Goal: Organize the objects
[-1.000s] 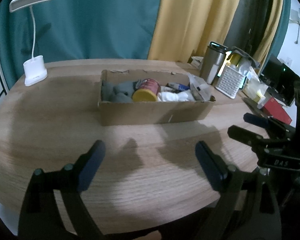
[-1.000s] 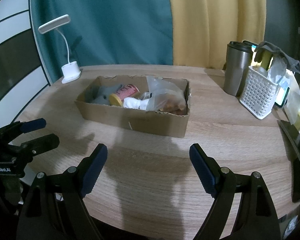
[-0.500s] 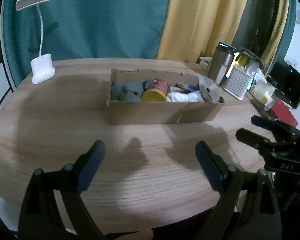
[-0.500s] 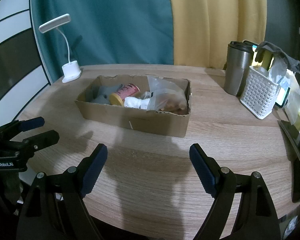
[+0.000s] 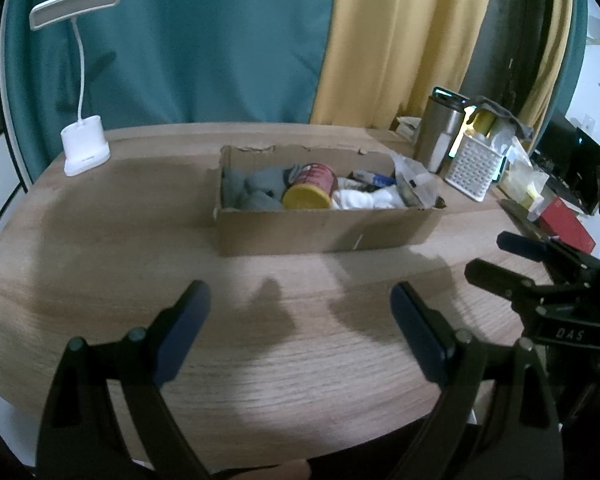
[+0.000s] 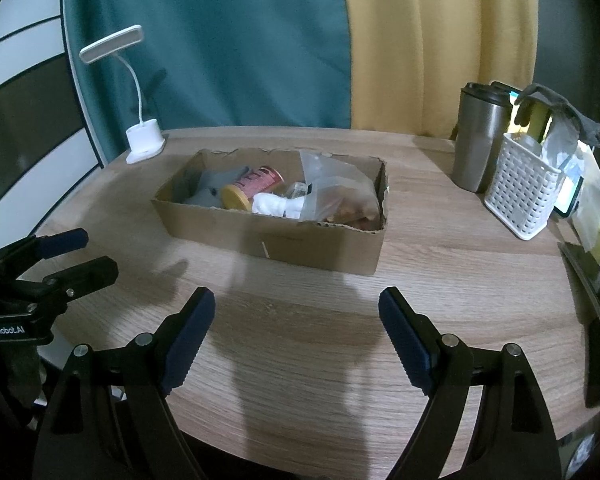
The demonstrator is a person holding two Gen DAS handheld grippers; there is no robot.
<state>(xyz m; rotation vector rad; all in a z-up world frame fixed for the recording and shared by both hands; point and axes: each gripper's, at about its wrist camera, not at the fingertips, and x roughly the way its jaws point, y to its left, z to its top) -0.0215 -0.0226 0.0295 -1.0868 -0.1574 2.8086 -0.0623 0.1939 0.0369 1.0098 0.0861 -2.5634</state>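
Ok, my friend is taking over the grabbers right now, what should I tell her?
Left gripper: open, empty, over bare table.
Right gripper: open, empty, in front of the cardboard box.
Everything is in the box: red can with yellow lid, grey cloth, white cloth, clear plastic bag.
Done: nothing sorted that I can see.
Left: take things out and organize them.

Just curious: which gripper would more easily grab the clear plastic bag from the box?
Probably the right gripper. The plastic bag fills the cardboard box's right end, nearly straight ahead of its open, empty jaws; the left gripper faces the can's end.
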